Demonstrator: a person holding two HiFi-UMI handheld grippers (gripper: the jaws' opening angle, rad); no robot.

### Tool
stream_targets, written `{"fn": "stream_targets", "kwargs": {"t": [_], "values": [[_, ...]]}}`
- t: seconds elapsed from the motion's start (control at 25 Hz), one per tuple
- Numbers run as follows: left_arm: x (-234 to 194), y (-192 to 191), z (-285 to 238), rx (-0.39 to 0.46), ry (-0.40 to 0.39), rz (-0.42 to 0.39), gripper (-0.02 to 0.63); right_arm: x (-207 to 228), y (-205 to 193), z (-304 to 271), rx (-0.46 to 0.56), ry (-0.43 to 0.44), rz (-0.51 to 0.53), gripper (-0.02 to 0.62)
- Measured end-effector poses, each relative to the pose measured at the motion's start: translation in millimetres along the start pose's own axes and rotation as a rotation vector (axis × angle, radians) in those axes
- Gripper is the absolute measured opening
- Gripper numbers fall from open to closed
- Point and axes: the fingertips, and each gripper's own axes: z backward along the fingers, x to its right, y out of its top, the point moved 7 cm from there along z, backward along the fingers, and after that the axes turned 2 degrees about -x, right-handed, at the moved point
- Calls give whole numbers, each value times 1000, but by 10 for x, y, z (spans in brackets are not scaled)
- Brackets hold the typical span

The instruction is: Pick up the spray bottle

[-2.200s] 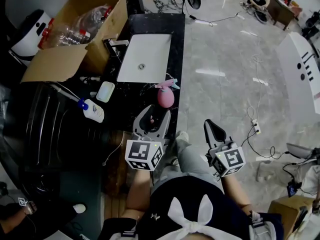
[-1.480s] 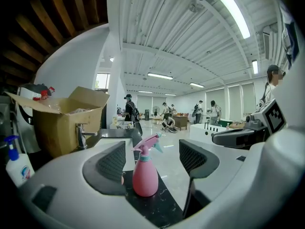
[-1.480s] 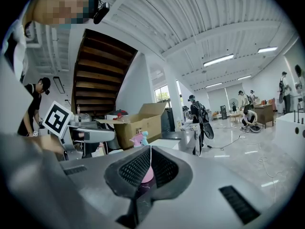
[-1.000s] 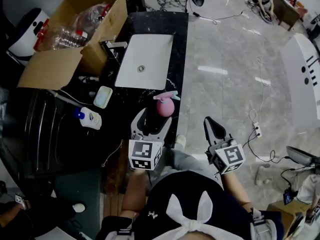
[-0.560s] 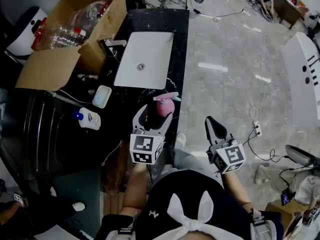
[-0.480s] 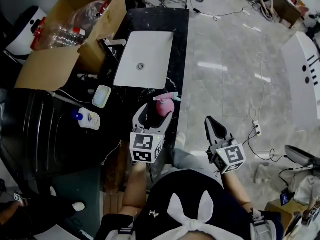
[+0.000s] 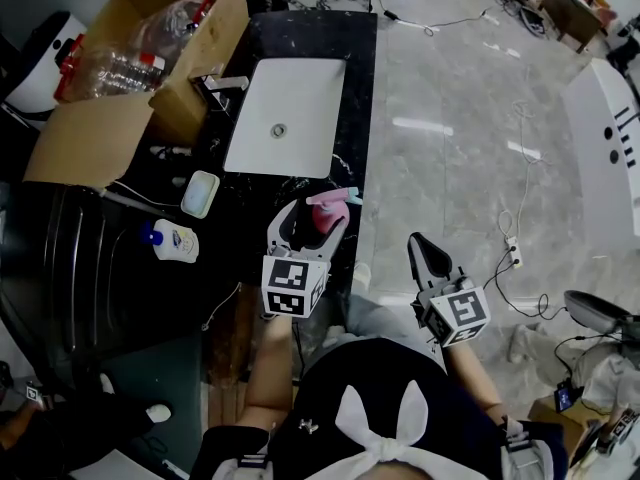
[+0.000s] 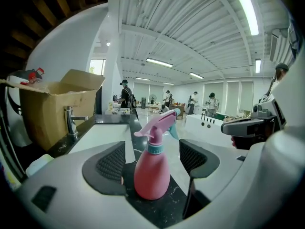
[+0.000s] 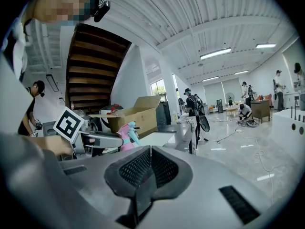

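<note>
A pink spray bottle (image 7: 328, 214) with a pale blue trigger stands upright near the front edge of the black counter (image 7: 358, 58). My left gripper (image 7: 312, 225) is open, with one jaw on each side of the bottle's body and a gap on both sides. In the left gripper view the bottle (image 8: 152, 171) stands between the ribbed pads (image 8: 112, 163) of that gripper (image 8: 152, 151). My right gripper (image 7: 425, 252) hangs over the floor to the right of the counter, shut and empty. In the right gripper view the closed gripper (image 9: 150, 163) is low centre, with the bottle (image 9: 125, 138) far off at left.
A white sink basin (image 7: 285, 113) with a chrome tap (image 7: 222, 86) lies behind the bottle. A cardboard box (image 7: 110, 118) of plastic bottles stands at the back left. A pale soap dish (image 7: 200, 193) and a white blue-capped bottle (image 7: 172, 240) lie to the left. Cables (image 7: 510, 258) trail on the floor.
My left gripper has moved forward over the counter until its open jaws stand around the pink bottle. The right gripper has hardly moved.
</note>
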Motion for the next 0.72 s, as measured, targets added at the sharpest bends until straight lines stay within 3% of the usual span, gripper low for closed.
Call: {"fn": "stream_targets", "kwargs": {"t": [0.72], "values": [[-30,59,-270,-33,-83,-48,353,52,-20,-167,-21,-7,-15,24]]}}
